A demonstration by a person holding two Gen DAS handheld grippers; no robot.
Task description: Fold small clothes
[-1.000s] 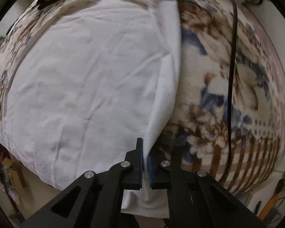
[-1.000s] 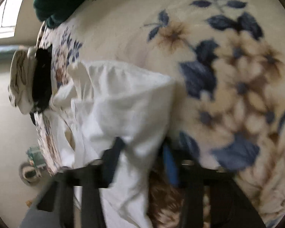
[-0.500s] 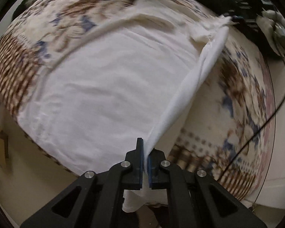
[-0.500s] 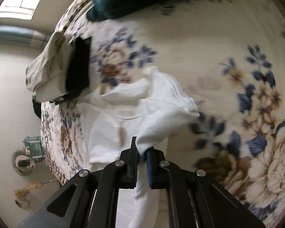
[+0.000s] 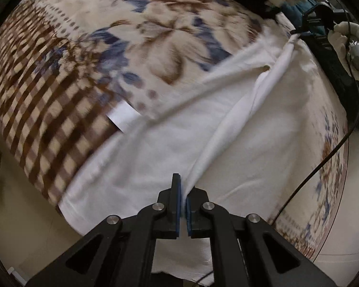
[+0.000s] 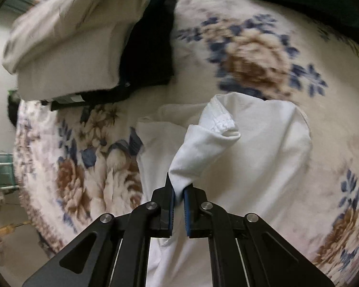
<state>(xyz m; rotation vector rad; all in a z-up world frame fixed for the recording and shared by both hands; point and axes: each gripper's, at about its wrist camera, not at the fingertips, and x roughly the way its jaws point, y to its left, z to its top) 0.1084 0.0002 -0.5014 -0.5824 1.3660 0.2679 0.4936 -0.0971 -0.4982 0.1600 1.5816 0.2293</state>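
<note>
Left gripper (image 5: 183, 197) pinches a fold ridge of the white cotton garment (image 5: 155, 148), fingers pointing to 12 o'clock. Right gripper (image 6: 178, 195) clamps a bunched sleeve (image 6: 217, 129) of it, raised off the floral brown-and-blue blanket (image 6: 251, 55). Garment lies spread on the blanket; folded beige and black clothes pile (image 6: 83, 43) at 10 o'clock.

white cotton-like cloth garment (image 5: 170, 143): matt, soft, creased. floral plush blanket (image 6: 251, 55): fuzzy nap. black plastic grippers w/ steel pivot pins: semi-matt.
</note>
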